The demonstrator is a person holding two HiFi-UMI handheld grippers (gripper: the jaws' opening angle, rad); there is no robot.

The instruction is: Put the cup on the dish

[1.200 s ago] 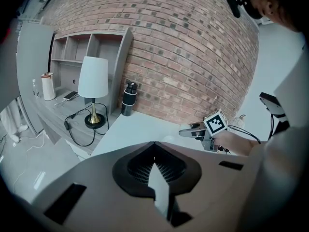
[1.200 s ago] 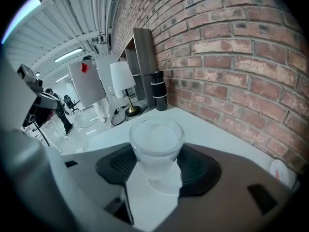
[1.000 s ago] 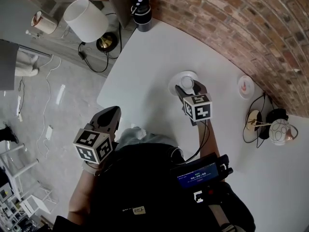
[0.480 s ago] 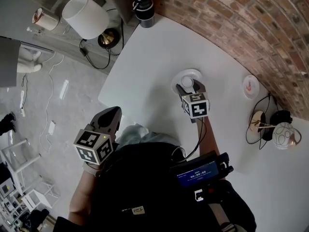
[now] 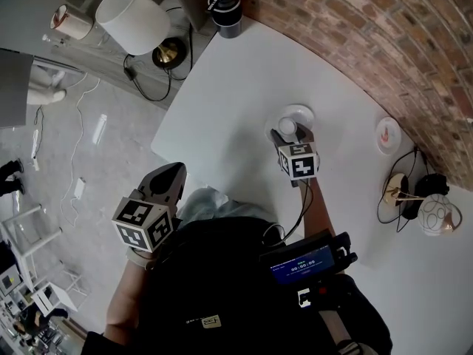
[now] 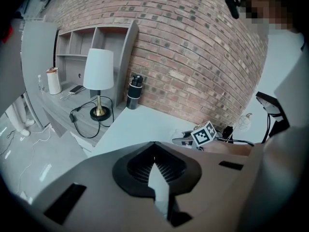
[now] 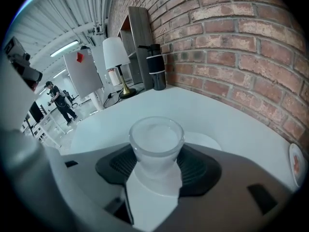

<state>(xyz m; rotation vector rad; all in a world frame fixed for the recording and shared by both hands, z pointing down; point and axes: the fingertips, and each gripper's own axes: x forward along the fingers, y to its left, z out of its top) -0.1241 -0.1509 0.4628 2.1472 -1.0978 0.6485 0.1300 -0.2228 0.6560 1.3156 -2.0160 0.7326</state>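
Note:
A frosted glass cup [image 5: 287, 127] stands between the jaws of my right gripper [image 5: 290, 134], over the white dish [image 5: 302, 112] on the white table. In the right gripper view the cup [image 7: 156, 141] fills the gap. Both dark pads [image 7: 198, 167] lie against its sides, and the dish [image 7: 206, 140] shows just behind it. I cannot tell whether the cup's base touches the dish. My left gripper [image 5: 168, 177] hangs off the table's near edge, over the floor, far from the cup. Its jaws [image 6: 154, 151] are together with nothing in them.
A black tumbler [image 5: 226, 6] stands at the table's far corner by the brick wall. A white-shaded lamp [image 5: 133, 19] sits on a low shelf beyond. A small plate with a red mark [image 5: 386, 134] and round ornaments [image 5: 436, 214] lie to the right.
The head view has shifted slightly. Both grippers and the cup keep their places.

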